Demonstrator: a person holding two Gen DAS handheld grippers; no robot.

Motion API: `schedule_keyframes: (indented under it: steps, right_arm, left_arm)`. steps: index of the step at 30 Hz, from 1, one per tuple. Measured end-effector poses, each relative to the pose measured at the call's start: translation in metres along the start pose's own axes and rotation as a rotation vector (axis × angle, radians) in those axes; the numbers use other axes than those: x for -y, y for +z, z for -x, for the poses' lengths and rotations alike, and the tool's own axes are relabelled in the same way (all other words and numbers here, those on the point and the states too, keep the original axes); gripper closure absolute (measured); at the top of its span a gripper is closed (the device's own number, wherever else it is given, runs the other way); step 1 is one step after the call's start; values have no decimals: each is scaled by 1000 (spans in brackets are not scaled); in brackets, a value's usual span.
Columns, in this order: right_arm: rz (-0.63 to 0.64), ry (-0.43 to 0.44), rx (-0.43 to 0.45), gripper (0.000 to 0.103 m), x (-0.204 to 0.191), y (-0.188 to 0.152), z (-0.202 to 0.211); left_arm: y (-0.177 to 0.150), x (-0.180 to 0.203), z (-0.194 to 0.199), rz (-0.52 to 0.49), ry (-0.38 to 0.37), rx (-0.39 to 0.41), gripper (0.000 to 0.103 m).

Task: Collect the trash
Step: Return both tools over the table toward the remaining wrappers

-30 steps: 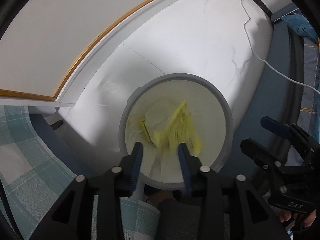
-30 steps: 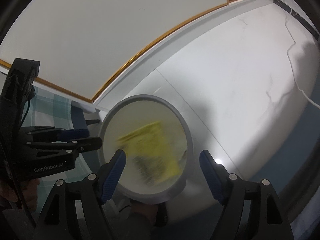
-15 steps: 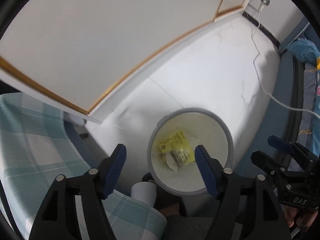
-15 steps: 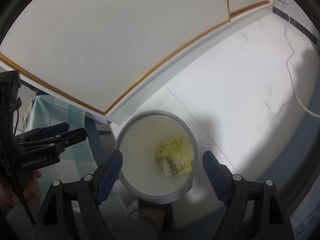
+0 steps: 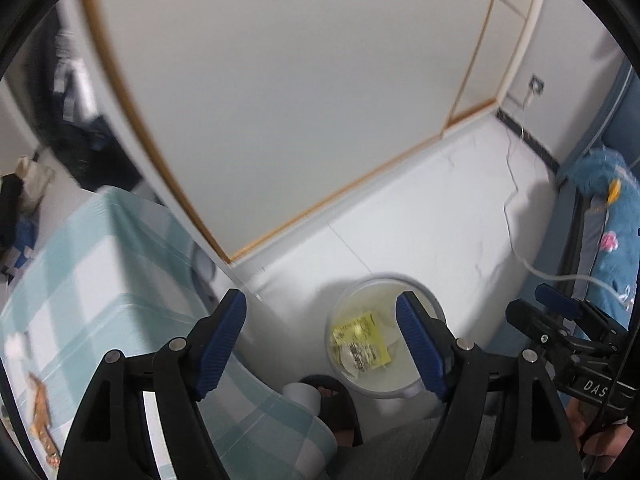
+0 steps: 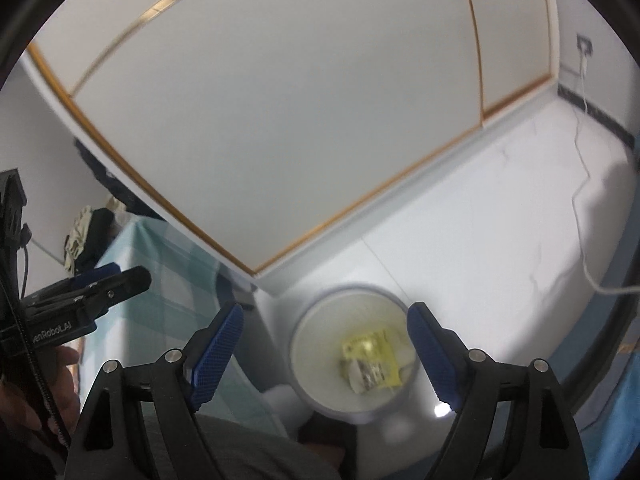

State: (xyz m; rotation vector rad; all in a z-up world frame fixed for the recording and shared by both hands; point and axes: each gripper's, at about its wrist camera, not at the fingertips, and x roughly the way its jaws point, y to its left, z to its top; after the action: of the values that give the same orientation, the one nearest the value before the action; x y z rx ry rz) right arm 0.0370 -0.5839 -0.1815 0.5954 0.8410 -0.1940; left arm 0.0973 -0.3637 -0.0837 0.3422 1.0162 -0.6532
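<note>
White floor, bin, probably slipper.

This is a bedroom in a home. A round grey waste bin stands on the pale tiled floor. Just left of the bin hangs a teal-and-white checked cloth over some piece of furniture. Behind the bin rise white wardrobe doors edged in thin gold trim. To the bin's right lies blue floral bedding, and beyond the bin a white cable trails up to a wall socket.
</note>
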Motion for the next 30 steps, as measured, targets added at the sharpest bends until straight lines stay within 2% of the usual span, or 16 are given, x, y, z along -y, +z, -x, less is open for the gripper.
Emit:
schedule_keyframes:
  steps: [3, 7, 12, 19, 22, 30]
  right_arm:
    - [54, 15, 42, 19, -28, 4, 19]
    - [136, 64, 96, 17, -71, 3, 41]
    - [221, 159, 143, 16, -129, -6, 59]
    - [352, 263, 134, 16, -207, -33, 64]
    - [426, 306, 122, 16, -239, -45, 63]
    - [529, 384, 98, 16, -311, -70, 58]
  left_arm:
    - [-9, -19, 31, 39, 2, 80, 28]
    - [-26, -54, 65, 96, 59, 147, 25]
    - [-52, -103, 111, 203, 124, 273, 25]
    - [-88, -154, 162, 293, 248, 367, 25]
    - [-106, -175, 179, 327, 266, 418, 25]
    - [-147, -228, 198, 474, 332, 424, 25]
